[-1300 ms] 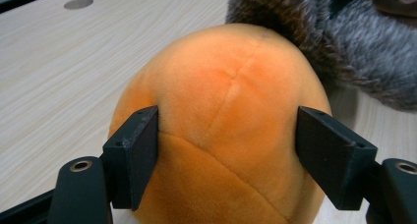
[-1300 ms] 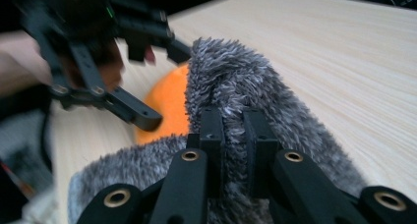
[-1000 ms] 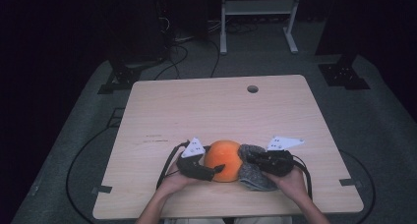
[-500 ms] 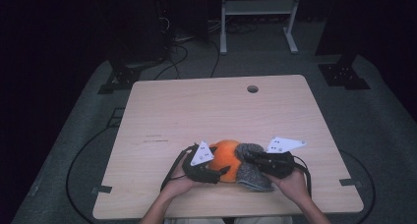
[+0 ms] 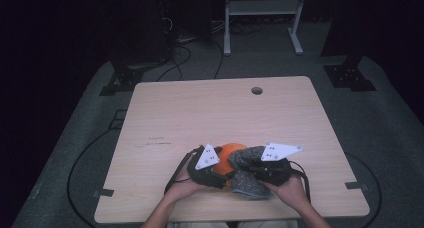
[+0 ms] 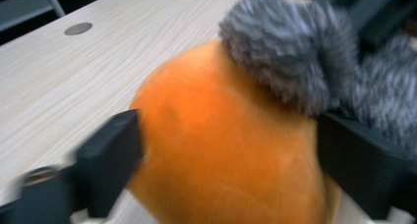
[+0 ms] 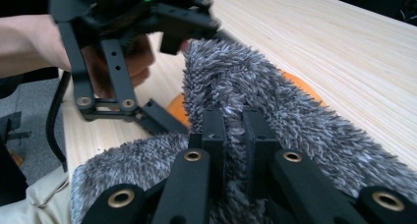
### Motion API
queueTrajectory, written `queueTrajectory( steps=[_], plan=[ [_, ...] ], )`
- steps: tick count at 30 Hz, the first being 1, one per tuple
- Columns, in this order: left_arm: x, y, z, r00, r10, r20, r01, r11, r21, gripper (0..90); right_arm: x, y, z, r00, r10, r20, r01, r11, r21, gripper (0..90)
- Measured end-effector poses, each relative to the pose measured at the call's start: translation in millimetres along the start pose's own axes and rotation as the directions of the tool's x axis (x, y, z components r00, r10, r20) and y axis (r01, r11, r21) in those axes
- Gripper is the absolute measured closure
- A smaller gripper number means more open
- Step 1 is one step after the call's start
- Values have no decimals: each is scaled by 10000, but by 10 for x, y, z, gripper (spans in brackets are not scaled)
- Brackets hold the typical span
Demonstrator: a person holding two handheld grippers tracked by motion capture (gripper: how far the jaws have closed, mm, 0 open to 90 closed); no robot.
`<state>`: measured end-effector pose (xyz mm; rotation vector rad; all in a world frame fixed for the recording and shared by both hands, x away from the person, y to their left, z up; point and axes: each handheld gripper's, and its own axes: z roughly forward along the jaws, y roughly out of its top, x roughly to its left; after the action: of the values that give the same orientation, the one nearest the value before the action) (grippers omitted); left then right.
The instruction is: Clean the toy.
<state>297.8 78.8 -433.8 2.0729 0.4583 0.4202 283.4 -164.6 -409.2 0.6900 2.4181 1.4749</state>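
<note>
The plush ball [image 6: 221,150] is plain bright orange. The fuzzy sock [image 7: 275,106] is mottled grey, flecked dark and pale. The table [image 5: 200,113] is light wood grain; gripper jaws are black.

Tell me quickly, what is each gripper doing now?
Left gripper: jaws around the orange ball, just moving.
Right gripper: shut on the grey fuzzy fabric.

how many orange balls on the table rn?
1. The orange ball sits near the table's front edge, between the left gripper and the right gripper, partly under grey fuzzy fabric, which could hide more.
</note>
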Motion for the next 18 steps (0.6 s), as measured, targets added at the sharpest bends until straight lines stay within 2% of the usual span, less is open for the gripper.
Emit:
queueTrajectory(
  steps=[2,3,4,6,8,9,10,11,13,15,16,18],
  plan=[
    [35,-36,-21,9997,-152,199,144,9991,400,276,-61,-37,-26,9993,39,381,-42,10000,86,815],
    [61,-59,-38,9996,-168,245,154,9984,553,278,-110,-73,-48,9974,196,692,-207,9997,154,815],
    [89,-71,-60,9989,-264,398,244,9985,491,274,-178,-118,-70,9954,471,833,-489,9986,196,815],
    [126,-27,-82,9972,-527,534,528,9986,1,186,-259,-181,-93,9926,1019,666,-1033,9945,185,816],
    [125,45,-84,9951,-858,501,900,9919,-897,122,-192,-151,-69,9946,635,819,-658,9975,258,816],
    [108,71,-71,9959,-728,528,780,9917,-1027,145,-150,-119,-50,9964,537,649,-552,9982,217,816],
    [85,88,-43,9988,-448,205,462,9964,-708,174,-107,-89,-32,9978,407,516,-415,9991,133,816],
    [76,78,-9,9995,-317,-13,317,9991,-292,188,-62,-66,-20,9987,230,460,-237,9996,134,816],
    [99,-8,13,9969,-750,256,757,9968,-248,221,-45,-83,0,9988,103,477,-115,9996,244,816],
    [119,-55,-1,9959,-900,34,900,9959,-83,251,-145,-177,6,9972,565,482,-582,9978,333,816],
    [136,-68,-14,9945,-1048,12,1048,9945,-50,265,-204,-236,11,9949,765,664,-798,9956,485,816],
    [157,-95,-24,9943,-1060,-108,1061,9943,72,284,-326,-341,12,9852,1355,1047,-1445,9860,829,817]
  ],
)
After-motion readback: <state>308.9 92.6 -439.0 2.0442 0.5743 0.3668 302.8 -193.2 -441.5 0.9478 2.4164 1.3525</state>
